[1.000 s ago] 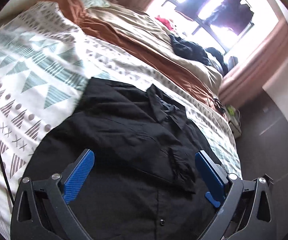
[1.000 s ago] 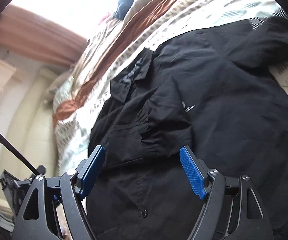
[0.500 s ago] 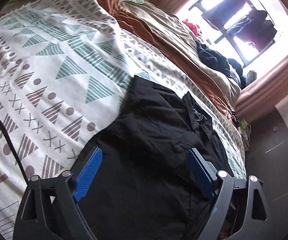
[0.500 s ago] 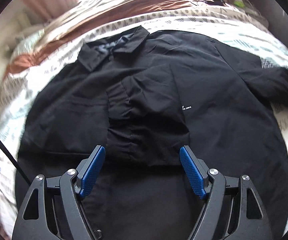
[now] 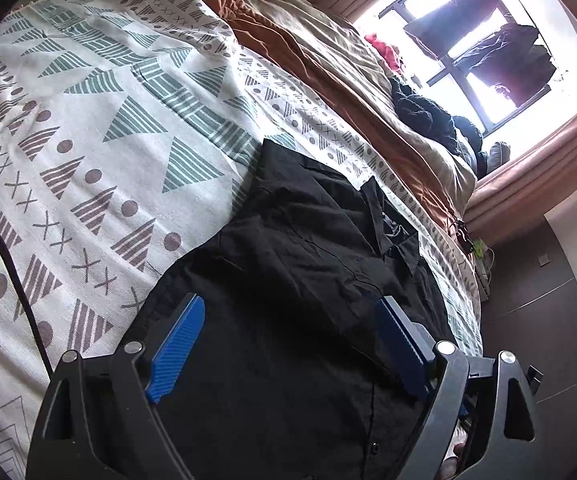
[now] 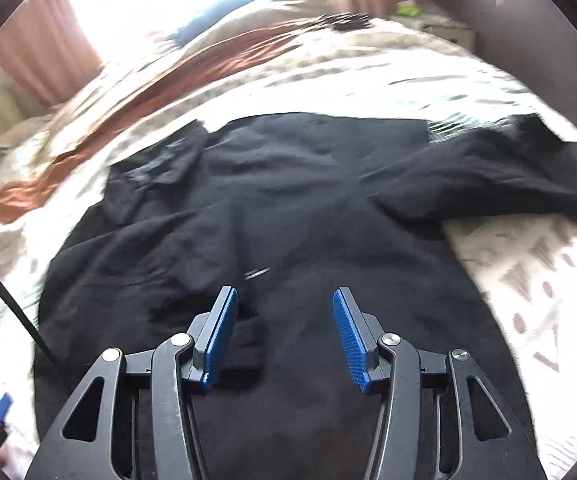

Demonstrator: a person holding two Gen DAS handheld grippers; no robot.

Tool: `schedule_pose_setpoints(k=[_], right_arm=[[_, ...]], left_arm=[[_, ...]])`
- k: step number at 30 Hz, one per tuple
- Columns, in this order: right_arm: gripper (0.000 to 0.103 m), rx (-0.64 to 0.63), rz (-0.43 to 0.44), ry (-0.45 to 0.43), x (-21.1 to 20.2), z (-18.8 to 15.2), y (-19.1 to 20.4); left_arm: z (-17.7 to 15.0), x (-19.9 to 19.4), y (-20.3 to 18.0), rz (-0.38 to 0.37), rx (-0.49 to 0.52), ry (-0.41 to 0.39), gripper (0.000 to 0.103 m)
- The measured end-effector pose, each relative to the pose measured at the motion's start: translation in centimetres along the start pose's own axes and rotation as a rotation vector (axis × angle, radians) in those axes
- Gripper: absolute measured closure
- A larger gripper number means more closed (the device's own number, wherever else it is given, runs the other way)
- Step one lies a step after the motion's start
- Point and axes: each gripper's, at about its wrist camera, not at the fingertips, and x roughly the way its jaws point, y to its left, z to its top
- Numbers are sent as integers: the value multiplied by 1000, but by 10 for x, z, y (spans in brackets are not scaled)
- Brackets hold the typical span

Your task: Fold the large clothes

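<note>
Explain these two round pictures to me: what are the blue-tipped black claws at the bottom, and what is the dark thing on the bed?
There is no robot here. A person holds a two-finger gripper in each hand, and a wide-angle camera on each one looks forward along its fingers. That is why the pictures look round and bent.

One picture comes from the left gripper, the other from the right gripper. The blue parts are the finger pads. Both grippers are open and hold nothing; the right one is less wide open.

The dark thing is a black shirt with a collar, lying front up on a patterned blanket on a bed. In the right view one sleeve stretches out sideways. That view is blurred. The job is to fold the shirt, and no finished fold shows yet.
</note>
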Motion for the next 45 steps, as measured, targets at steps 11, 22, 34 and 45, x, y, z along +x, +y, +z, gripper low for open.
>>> schedule_pose_setpoints(k=[11, 22, 34, 45], right_arm=[[26, -359, -71, 91, 49, -39, 96], [52, -193, -149, -48, 22, -7, 49], [52, 366, 142, 55, 20, -7, -93], [94, 382, 310, 106, 89, 9, -102]], left_arm=[[5, -5, 12, 8, -46, -15, 15], [3, -4, 6, 1, -25, -11, 15], [0, -5, 2, 4, -10, -12, 15], [-3, 2, -2, 17, 9, 3, 15]])
